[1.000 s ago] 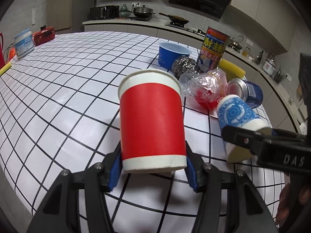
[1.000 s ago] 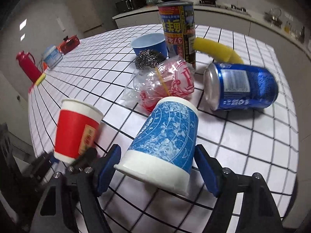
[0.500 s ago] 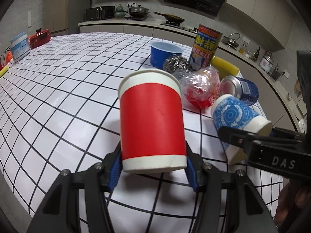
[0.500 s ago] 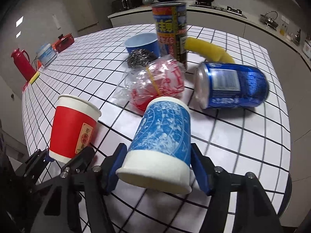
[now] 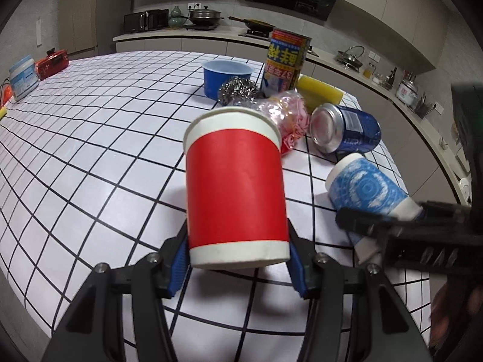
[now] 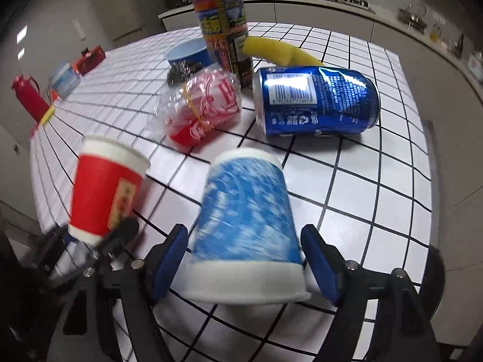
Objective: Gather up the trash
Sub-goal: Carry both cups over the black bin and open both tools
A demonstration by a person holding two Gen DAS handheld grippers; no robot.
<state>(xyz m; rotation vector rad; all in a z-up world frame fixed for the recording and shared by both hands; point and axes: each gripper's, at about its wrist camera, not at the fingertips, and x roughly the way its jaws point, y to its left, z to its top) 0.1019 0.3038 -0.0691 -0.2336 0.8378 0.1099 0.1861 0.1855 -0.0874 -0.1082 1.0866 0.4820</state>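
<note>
- Two paper cups are in hand, one per gripper, both at the near edge of the gridded white table [image 5: 90, 120].
- One red cup [image 5: 235, 187] sits between the blue pads of the left gripper [image 5: 238, 259], which is clamped on its lower end.
- One blue patterned cup [image 6: 244, 211] sits in the right gripper [image 6: 244, 259], to the right of the red one. The jaws have just been opening, but the pads touch the cup's white band on both sides. This view is blurred.
- One blue drinks can [image 6: 317, 102] lies on its side just beyond the blue cup.
- One crumpled clear bag with red print [image 6: 205, 105] lies left of the can.
- Farther off stand one tall printed tin [image 6: 226, 36], upright, and one blue bowl [image 5: 223, 72]. One steel scourer [image 5: 238, 90] lies in front of the bowl, and one yellow sponge [image 5: 320, 90] lies right of the tin.
- Three things sit well apart at the far left: one red flask [image 6: 28, 96], one white-and-blue tub [image 5: 22, 77] and one red box [image 5: 52, 63].
</note>
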